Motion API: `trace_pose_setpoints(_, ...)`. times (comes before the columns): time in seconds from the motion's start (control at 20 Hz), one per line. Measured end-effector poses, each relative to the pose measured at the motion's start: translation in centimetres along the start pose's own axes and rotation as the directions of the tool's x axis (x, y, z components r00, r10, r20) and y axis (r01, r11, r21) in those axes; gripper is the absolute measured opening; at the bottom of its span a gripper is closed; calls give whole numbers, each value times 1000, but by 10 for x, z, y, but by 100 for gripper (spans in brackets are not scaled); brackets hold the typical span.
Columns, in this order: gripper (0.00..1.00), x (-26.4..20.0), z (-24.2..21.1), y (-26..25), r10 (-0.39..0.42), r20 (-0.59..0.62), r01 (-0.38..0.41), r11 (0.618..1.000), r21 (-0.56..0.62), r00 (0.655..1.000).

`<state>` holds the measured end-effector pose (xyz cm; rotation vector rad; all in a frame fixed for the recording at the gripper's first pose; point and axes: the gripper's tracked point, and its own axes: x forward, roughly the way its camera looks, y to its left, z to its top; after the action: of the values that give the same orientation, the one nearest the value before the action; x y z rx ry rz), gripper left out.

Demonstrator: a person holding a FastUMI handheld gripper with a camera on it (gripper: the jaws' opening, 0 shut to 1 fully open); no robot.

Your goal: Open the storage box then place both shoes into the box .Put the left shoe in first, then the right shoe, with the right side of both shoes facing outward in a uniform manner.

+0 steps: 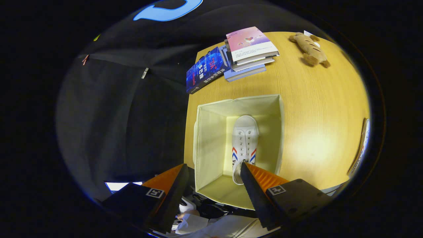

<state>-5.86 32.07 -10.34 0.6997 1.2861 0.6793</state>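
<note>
Surface: a light wooden table [314,109], filling the centre and right of the frame.
Centre: an open cream fabric storage box [211,138] stands at the table's left edge.
Upper centre: a stack of books [251,54], pink cover on top.
Left of the stack: a dark blue book [205,69] lying tilted, touching the stack and reaching the table's edge.
Upper right: a brown plush toy [310,49].
Far right edge: a white shoe [362,145] with red and blue stripes, partly seen.
</note>
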Motion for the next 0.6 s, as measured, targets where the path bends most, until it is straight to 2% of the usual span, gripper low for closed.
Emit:
trace_pose_setpoints(0.15,97,-40,2,-23,9,46,-10,1000,5,999)
trace_pose_setpoints(0.3,97,-82,9,-66,-17,120,11,998,56,993)
trace_pose_setpoints(0.6,97,-162,15,-192,-178,234,138,974,180,956)
